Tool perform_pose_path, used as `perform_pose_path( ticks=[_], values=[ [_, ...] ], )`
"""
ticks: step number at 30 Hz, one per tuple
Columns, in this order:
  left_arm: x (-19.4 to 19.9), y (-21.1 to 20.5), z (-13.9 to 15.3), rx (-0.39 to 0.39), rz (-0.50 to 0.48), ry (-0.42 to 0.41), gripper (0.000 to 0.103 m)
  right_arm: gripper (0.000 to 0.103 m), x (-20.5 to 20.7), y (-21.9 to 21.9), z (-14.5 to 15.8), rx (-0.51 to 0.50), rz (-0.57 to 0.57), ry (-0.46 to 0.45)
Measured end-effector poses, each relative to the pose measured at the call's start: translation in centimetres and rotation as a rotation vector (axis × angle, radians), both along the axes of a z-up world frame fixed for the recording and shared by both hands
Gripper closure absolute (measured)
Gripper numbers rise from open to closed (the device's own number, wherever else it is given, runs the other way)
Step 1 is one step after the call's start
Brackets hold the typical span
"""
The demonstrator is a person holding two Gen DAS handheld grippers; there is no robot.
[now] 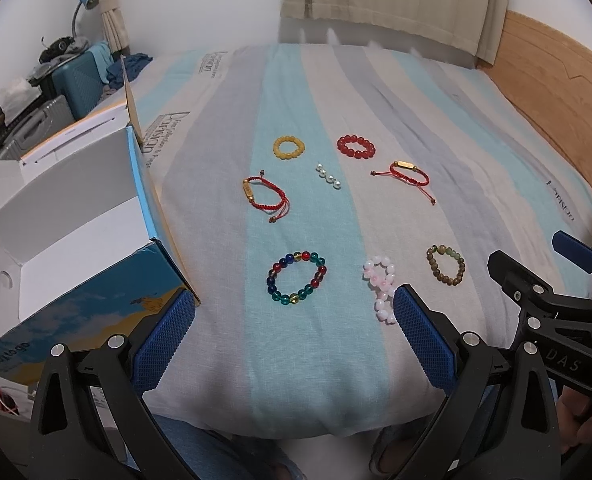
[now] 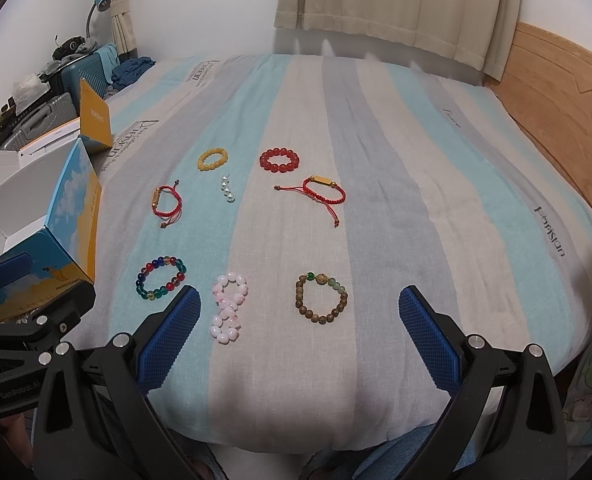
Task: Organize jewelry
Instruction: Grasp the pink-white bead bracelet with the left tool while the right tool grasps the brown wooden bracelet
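Several bracelets lie on the striped bed cover [image 1: 315, 360]: a yellow bead ring [image 1: 289, 146], a red bead ring [image 1: 355, 146], two red cord bracelets [image 1: 264, 197] [image 1: 409, 173], a short string of pearls [image 1: 328, 176], a multicoloured glass one [image 1: 296, 275], a twisted pink one [image 1: 381, 286] and a brown wooden one [image 2: 321, 297]. My left gripper [image 1: 294, 304] hangs open near the bed's front edge, just short of the multicoloured bracelet. Just as open, my right gripper [image 2: 297, 300] sits before the brown wooden bracelet, with the pink bracelet [image 2: 228, 307] by its left finger.
An open blue and white cardboard box [image 1: 76, 248] stands on the bed at the left. Beyond it are suitcases [image 1: 76, 80], clothes and a blue lamp [image 1: 86, 0]. A wooden headboard [image 2: 555, 80] runs along the right, curtains [image 2: 395, 0] at the back.
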State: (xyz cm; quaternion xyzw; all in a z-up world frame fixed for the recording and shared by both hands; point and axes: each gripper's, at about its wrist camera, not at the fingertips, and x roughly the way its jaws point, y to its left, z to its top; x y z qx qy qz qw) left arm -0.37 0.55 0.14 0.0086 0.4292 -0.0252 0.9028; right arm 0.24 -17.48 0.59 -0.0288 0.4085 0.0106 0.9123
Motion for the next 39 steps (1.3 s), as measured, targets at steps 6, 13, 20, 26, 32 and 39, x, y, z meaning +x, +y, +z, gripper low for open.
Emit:
perform_pose_path(
  ticks=[6, 13, 20, 26, 32, 39],
  values=[
    [0.5, -0.2, -0.8, -0.004, -0.008, 0.019, 0.006, 0.007, 0.7, -0.2, -0.2, -0.012, 0.001, 0.015],
    [1.0, -1.5, -3.1, -0.022, -0.044, 0.07, 0.006, 0.007, 2.9, -1.1, -1.2, -0.041, 0.007, 0.071],
    [2.1, -3.7, -6.3, -0.043, -0.083, 0.132, 0.006, 0.008, 6.1, -2.6, -3.6, -0.058, 0.008, 0.162],
    [3.7, -6.5, -9.0, -0.057, -0.128, 0.168, 0.006, 0.008, 8.8, -3.5, -5.9, -0.061, 0.023, 0.23],
    [5.9, -7.9, -11.1, -0.069, -0.139, 0.208, 0.008, 0.008, 11.0, -4.5, -8.9, -0.034, 0.025, 0.303],
    [7.5, -9.4, -13.5, -0.046, -0.169, 0.234, 0.015, 0.023, 11.9, -5.7, -12.1, 0.029, 0.026, 0.382]
  ],
)
